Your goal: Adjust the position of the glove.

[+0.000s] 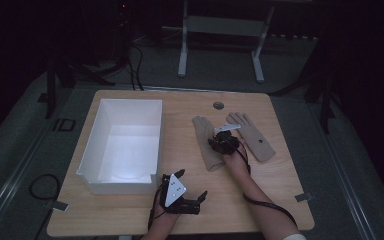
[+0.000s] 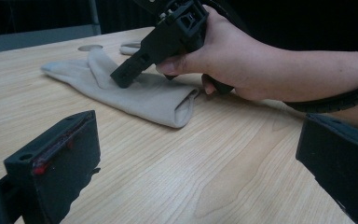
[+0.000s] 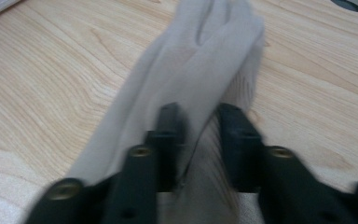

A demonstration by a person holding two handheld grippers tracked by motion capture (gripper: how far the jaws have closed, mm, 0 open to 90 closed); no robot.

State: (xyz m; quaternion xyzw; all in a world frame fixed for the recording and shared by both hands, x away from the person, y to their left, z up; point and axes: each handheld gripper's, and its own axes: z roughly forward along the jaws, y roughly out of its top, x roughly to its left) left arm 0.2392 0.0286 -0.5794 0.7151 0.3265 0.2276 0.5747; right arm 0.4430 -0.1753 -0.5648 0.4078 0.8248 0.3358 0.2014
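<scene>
Two beige gloves lie flat on the wooden table. The left glove has my right gripper on its middle, pointing down, with a fold of fabric bunched up and pinched between the jaws. In the left gripper view that gripper presses into the cloth, held by a hand. The right glove lies just beside it, untouched. My left gripper rests near the front edge, jaws wide apart with nothing between them.
A white open box stands on the left half of the table, close to my left gripper. A round cable hole sits near the far edge. Bare wood lies between the box and the gloves.
</scene>
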